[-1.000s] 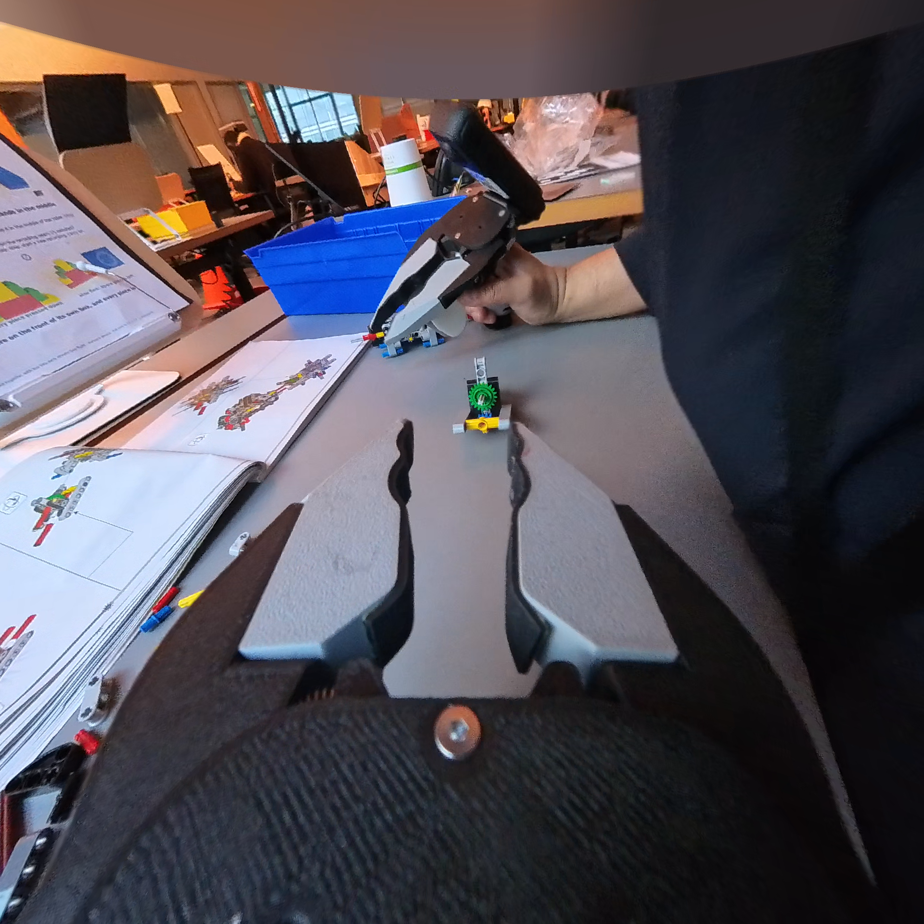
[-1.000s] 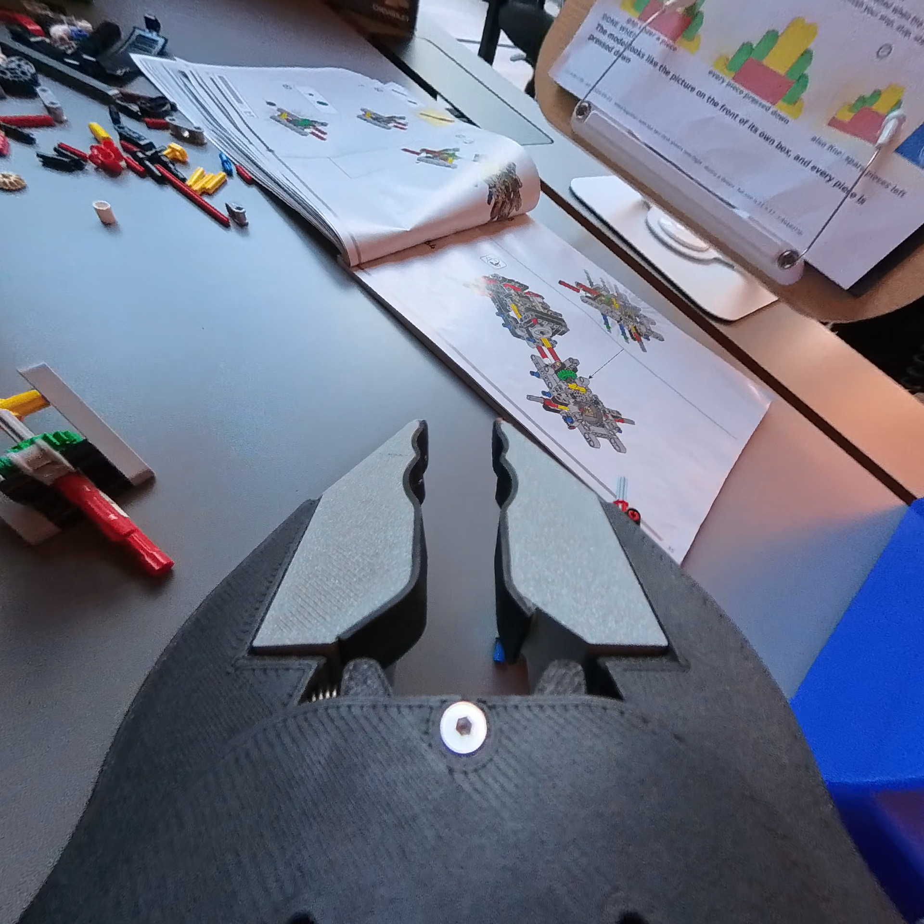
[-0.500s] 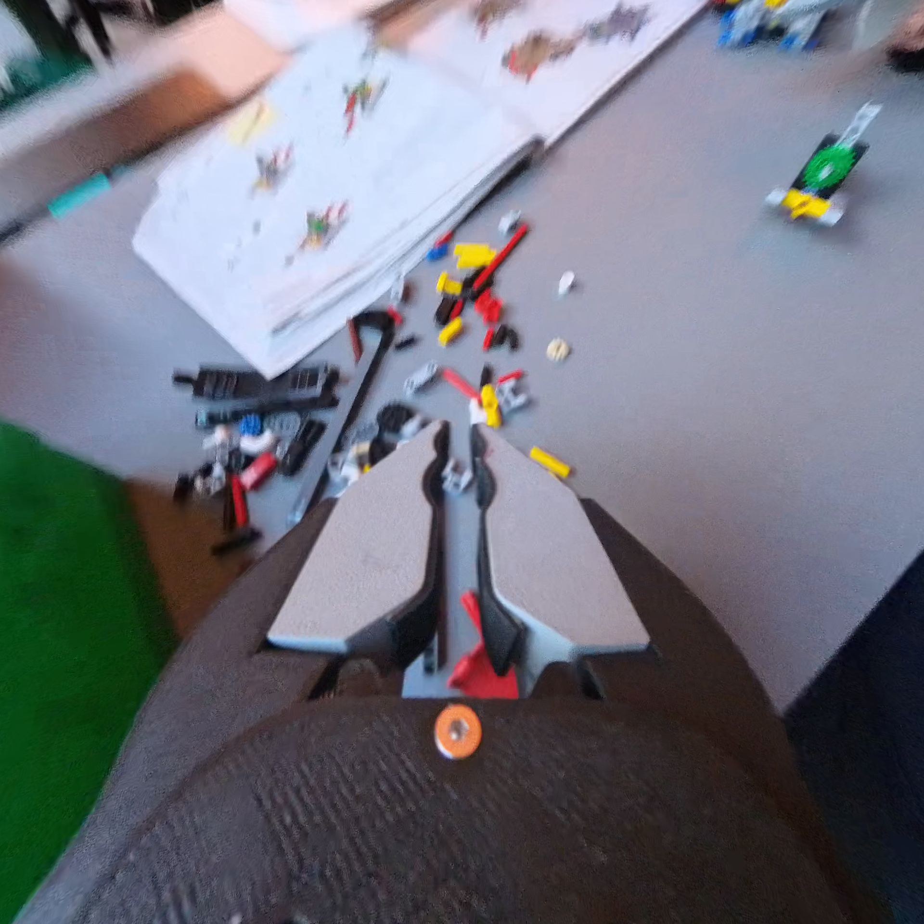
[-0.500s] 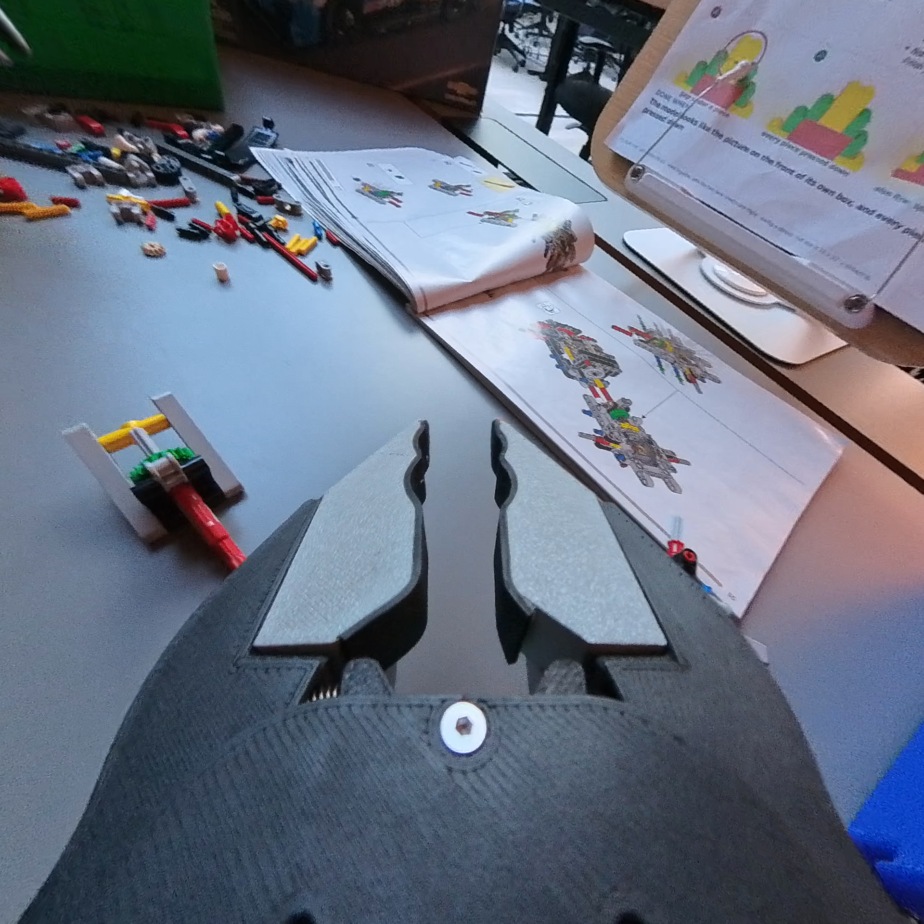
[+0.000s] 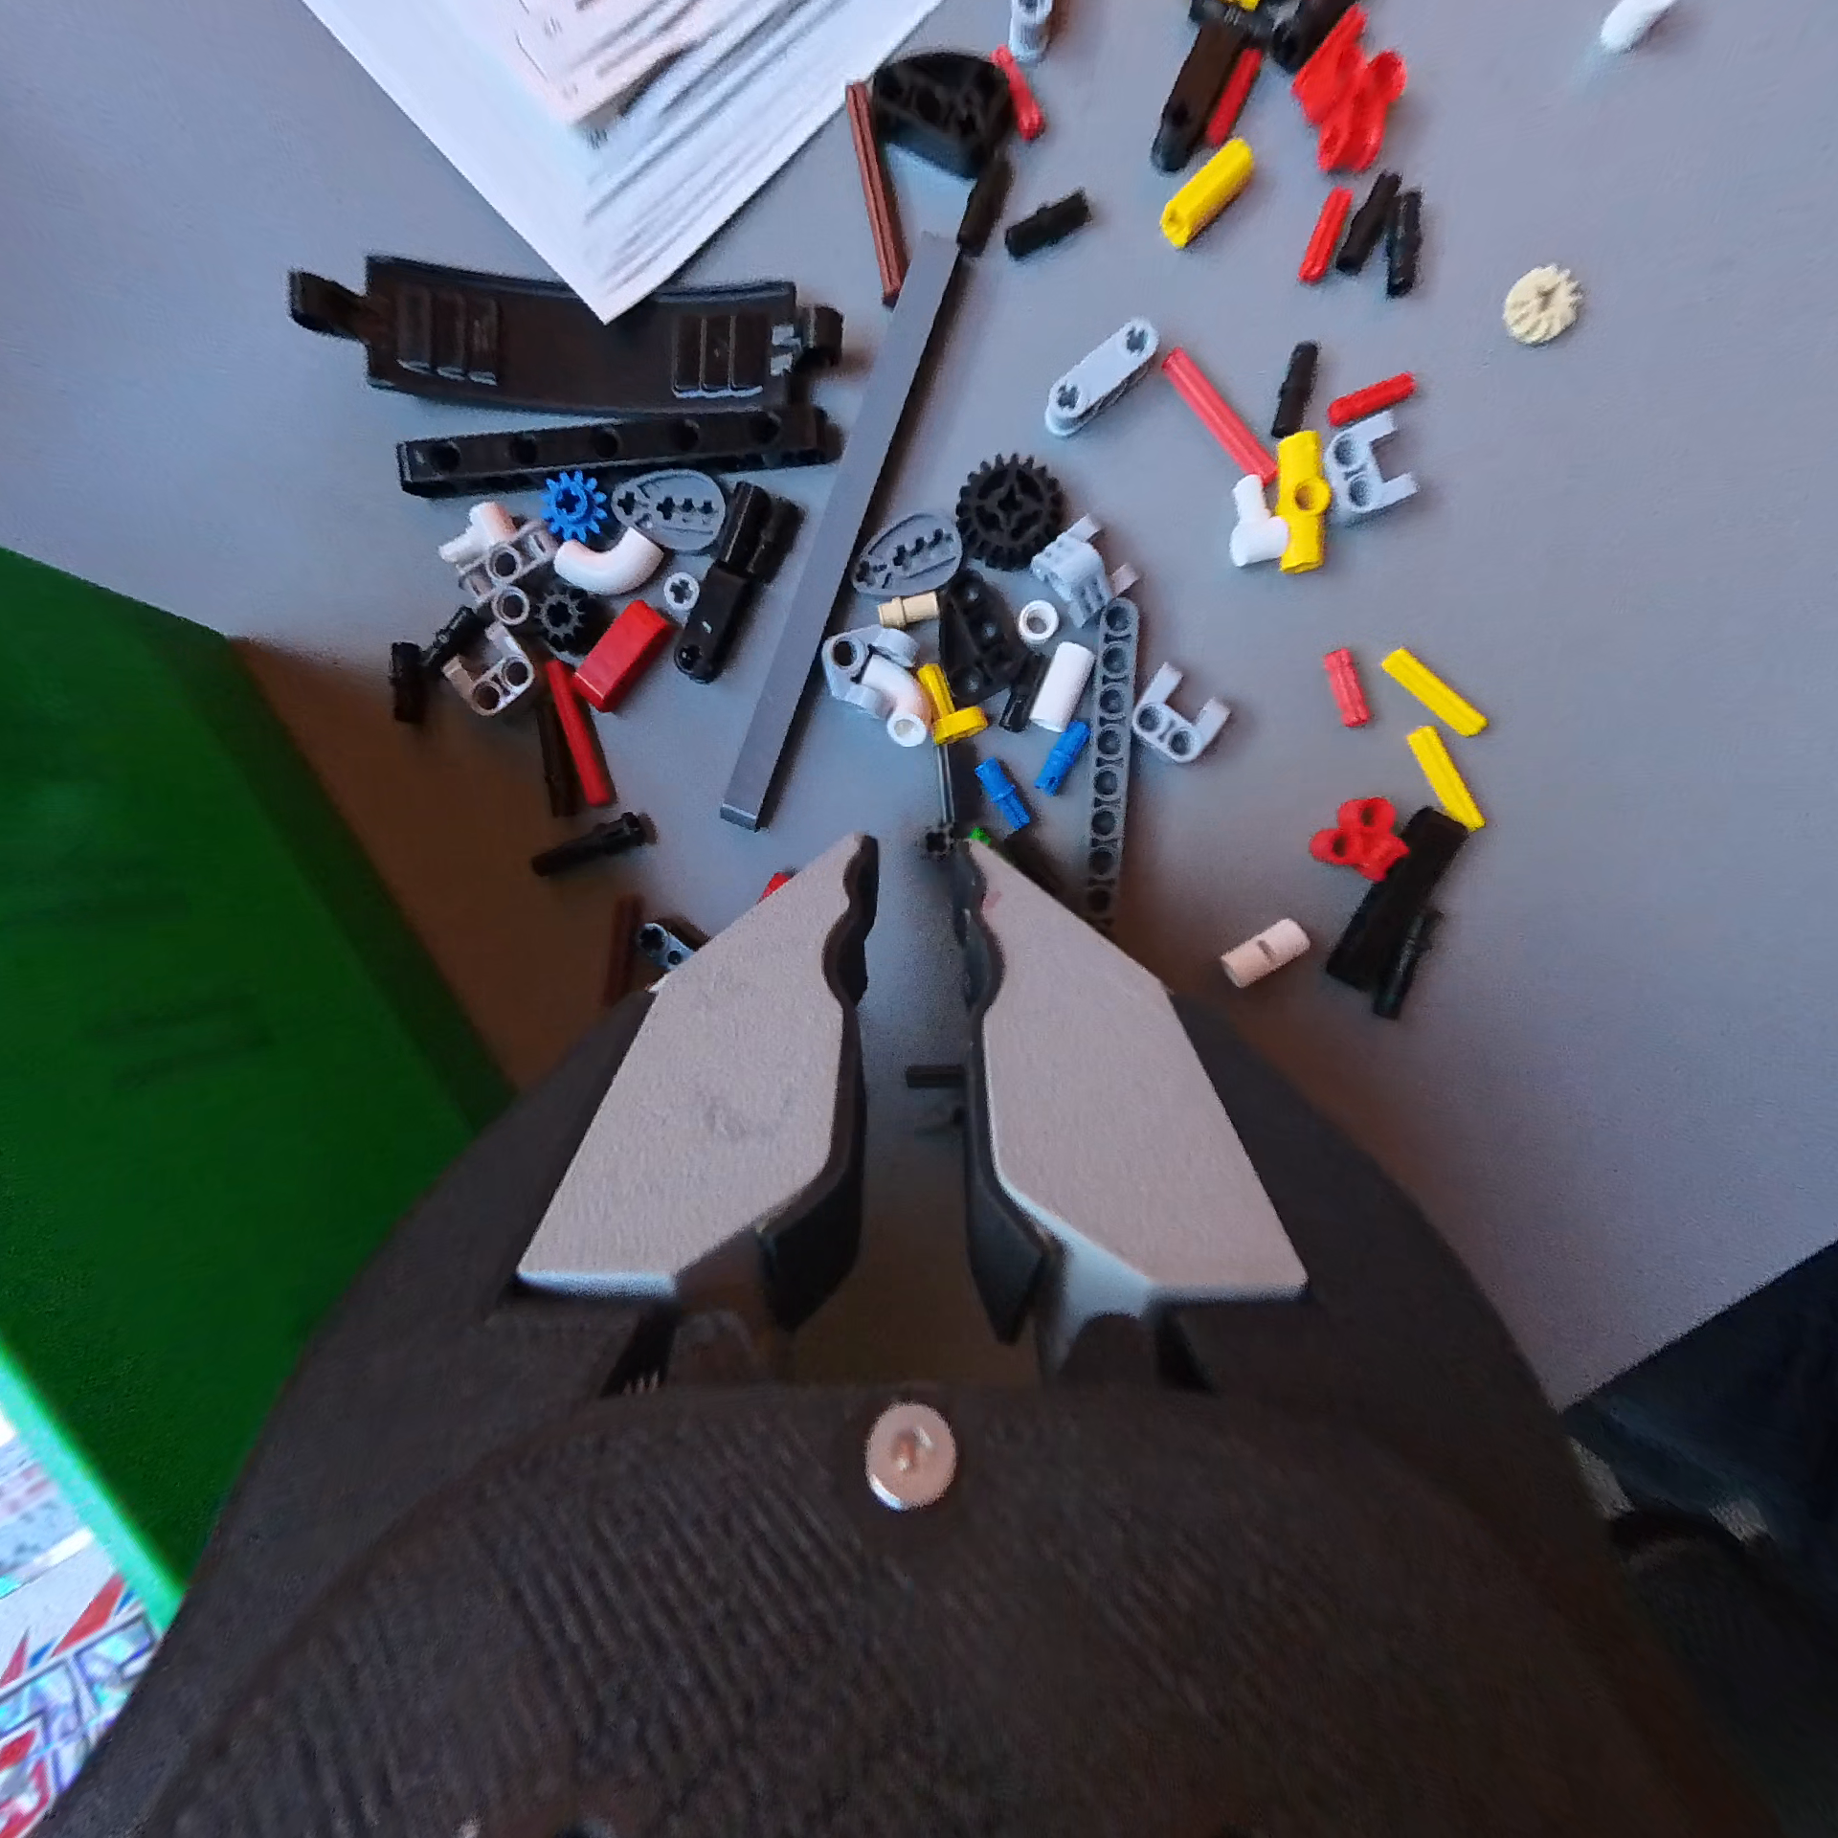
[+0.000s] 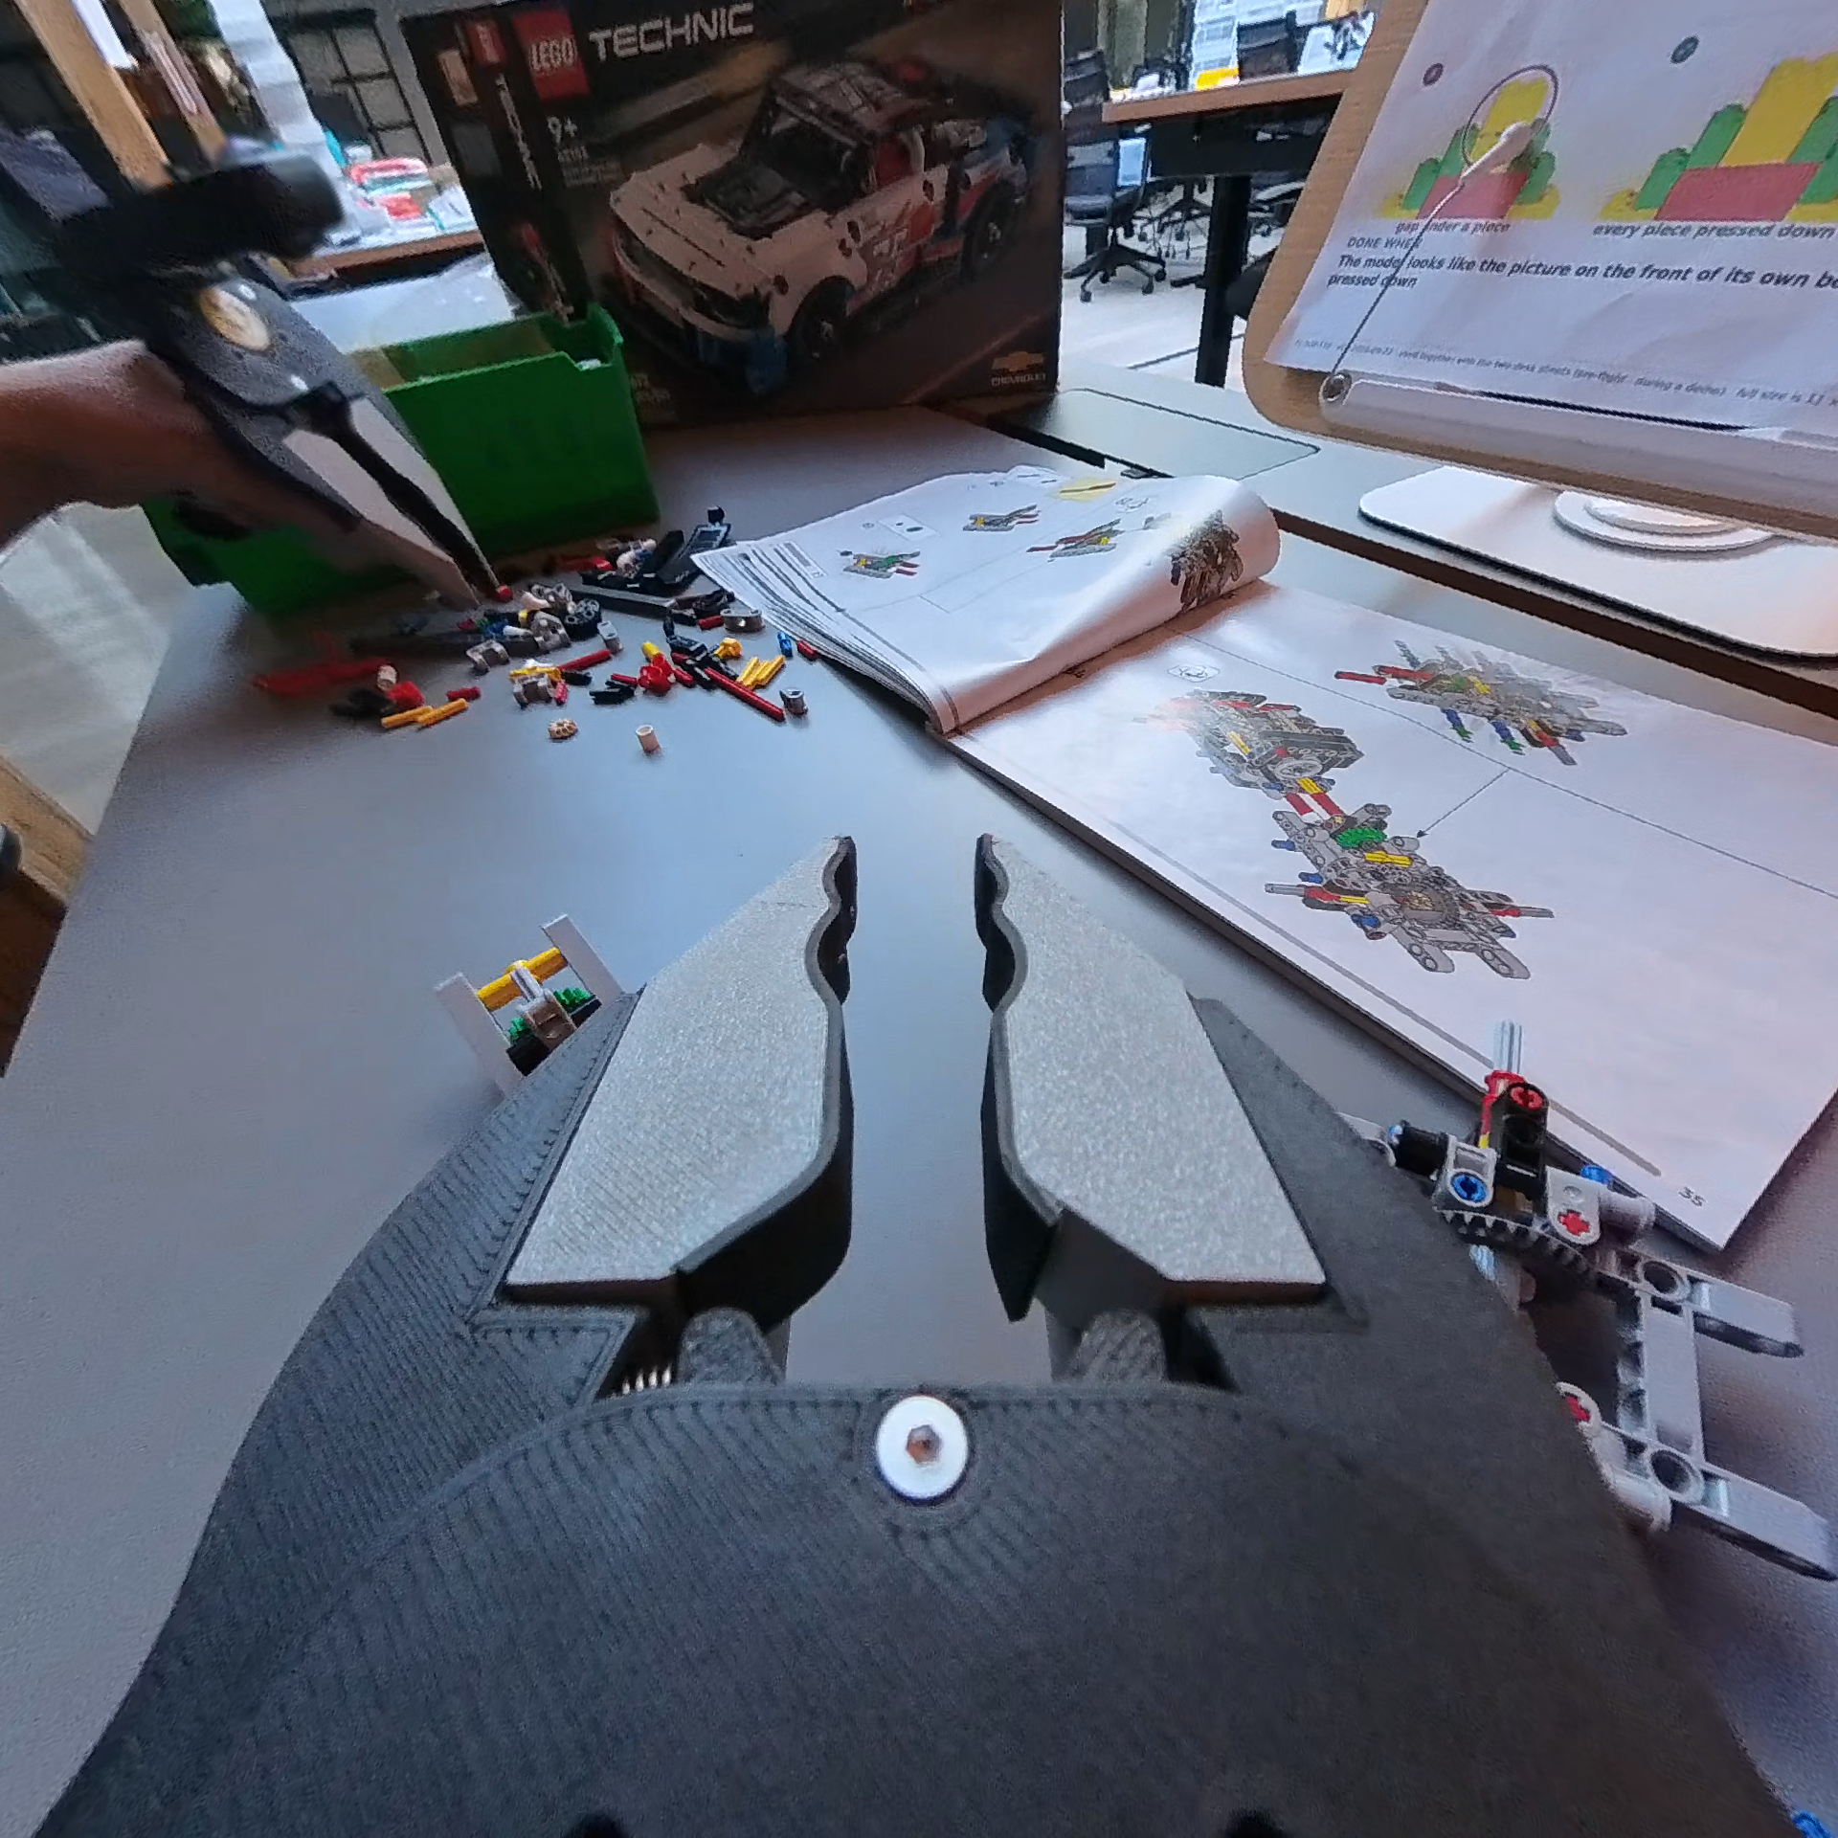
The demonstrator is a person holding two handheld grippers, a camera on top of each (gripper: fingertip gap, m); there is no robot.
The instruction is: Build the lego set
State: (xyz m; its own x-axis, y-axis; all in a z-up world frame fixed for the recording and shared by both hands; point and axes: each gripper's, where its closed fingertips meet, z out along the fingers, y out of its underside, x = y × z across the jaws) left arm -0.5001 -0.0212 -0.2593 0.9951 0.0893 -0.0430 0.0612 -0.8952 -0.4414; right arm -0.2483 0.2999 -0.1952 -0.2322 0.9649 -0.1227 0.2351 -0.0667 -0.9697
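Observation:
My left gripper (image 5: 920, 855) hangs over a pile of loose Lego pieces (image 5: 995, 617) on the grey table. Its jaws stand a little apart, with bare table between them and nothing pressed. A thin black axle (image 5: 943, 786) lies just ahead of its right fingertip, with blue pins (image 5: 1000, 793) beside it. The left gripper also shows in the right wrist view (image 6: 467, 582), tips down at the pile. My right gripper (image 6: 915, 875) is open and empty above the table. A small build with white beams, a yellow axle and a green gear (image 6: 527, 1005) stands left of its fingers. A grey frame build (image 6: 1611, 1283) lies to the right.
The open instruction booklet (image 6: 1392, 796) lies at the right, its corner over the pile (image 5: 637, 109). A green bin (image 6: 517, 438) and the set's box (image 6: 776, 199) stand behind the pile. A stand holding a printed sheet (image 6: 1591, 199) is at the far right. Spacing between my two grippers at the tips: around 40 centimeters.
My left gripper swung from the middle of the table down to the pile of loose pieces; its jaws narrowed and then parted a little. My right gripper drew back and tilted up, still open.

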